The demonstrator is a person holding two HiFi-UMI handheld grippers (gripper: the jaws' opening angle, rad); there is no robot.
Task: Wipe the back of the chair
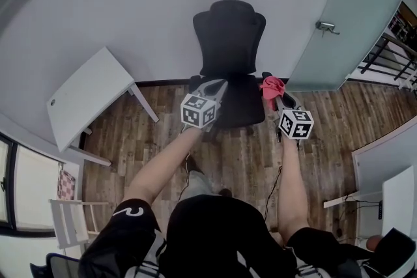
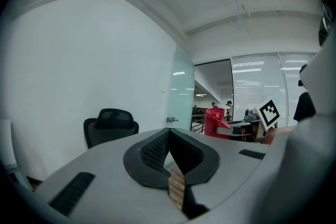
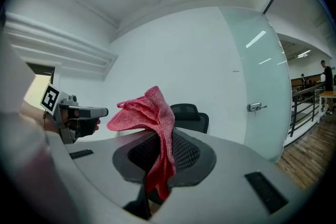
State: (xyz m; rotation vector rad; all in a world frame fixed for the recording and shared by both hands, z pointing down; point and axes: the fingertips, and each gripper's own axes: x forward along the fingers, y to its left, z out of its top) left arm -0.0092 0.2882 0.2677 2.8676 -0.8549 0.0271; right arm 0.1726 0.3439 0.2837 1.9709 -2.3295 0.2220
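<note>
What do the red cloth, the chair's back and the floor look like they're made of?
The cloth looks like soft knitted or terry-like fabric with a matte finish: a looped weave shows and it droops in folds. The chair back is dark and matte, probably mesh or fabric over a frame, but it is too small to tell which. The floor looks like wood or wood-look laminate, in brown planks with grain streaks.

The head view looks steeply down from above, with the chair ahead. Both gripper views sit low and face that chair from well off. Each catches the other claw beside the chair: right claw, left claw.
</note>
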